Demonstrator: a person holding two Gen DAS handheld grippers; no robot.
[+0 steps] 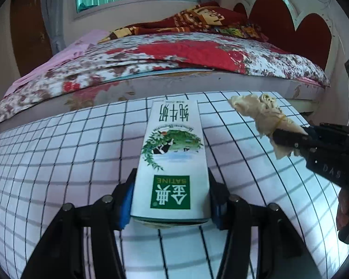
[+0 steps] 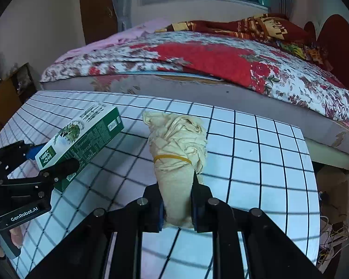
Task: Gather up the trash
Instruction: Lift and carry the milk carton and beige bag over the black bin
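Observation:
A white and green milk carton sits clamped between the blue pads of my left gripper, held above the checked tabletop. The same carton appears at the left of the right wrist view, gripped by the left gripper. A cream cloth bundle, tied with a yellow rubber band, is pinched at its narrow end by my right gripper. In the left wrist view that bundle sticks out of the right gripper at the right.
A bed with a red floral quilt runs along the far edge of the table, with a red headboard at its right. A hand holds the right gripper's handle. Cables lie on the floor past the table's right edge.

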